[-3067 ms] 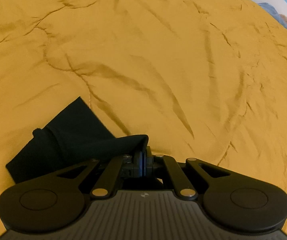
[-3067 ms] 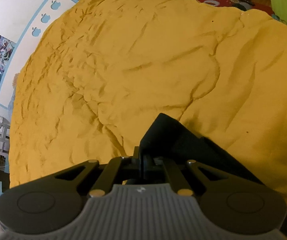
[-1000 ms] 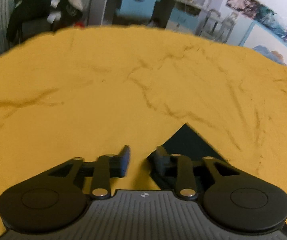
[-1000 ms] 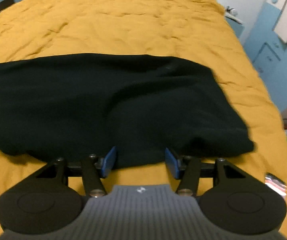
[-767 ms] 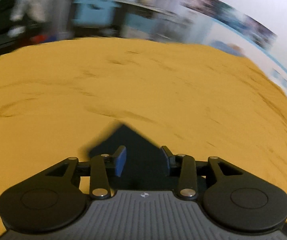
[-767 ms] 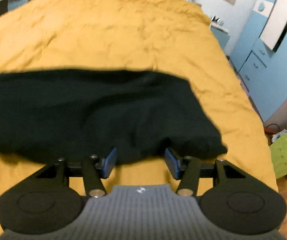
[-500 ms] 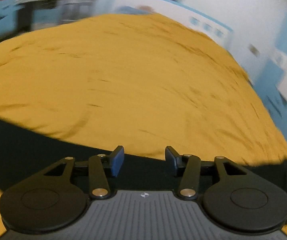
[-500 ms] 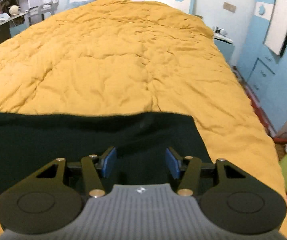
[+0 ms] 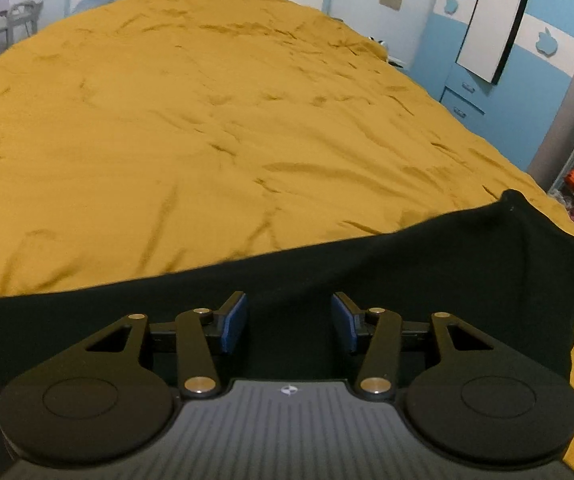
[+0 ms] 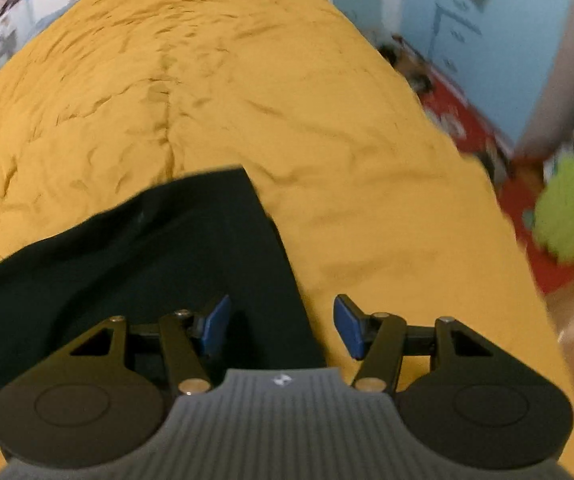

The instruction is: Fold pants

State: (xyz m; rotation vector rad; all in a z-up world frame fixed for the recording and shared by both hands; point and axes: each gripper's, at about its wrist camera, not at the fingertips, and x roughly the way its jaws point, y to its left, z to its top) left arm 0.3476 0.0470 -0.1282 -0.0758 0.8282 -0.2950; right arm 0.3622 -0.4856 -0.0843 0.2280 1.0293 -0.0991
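With the pants point(image 9: 427, 280) laid along the frame's bottom on the bed point(image 9: 207, 120), both grippers (left point(image 9: 288, 322), right point(image 10: 280, 325)) hover wide-fingered, holding nothing; next likely regrasp an end.

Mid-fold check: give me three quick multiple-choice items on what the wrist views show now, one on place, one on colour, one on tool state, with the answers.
1. Where do the pants lie?
A. on the yellow bedspread
B. on the floor
C. on a chair

2. What colour are the pants?
A. grey
B. red
C. black

3. How are the left tool and right tool?
A. both clamped on cloth
B. both open
C. one open, one shut

Answers: 1 A, yellow cover surrounds them; 2 C, dark in both views; 3 B, a wide gap separates each pair of blue pads.
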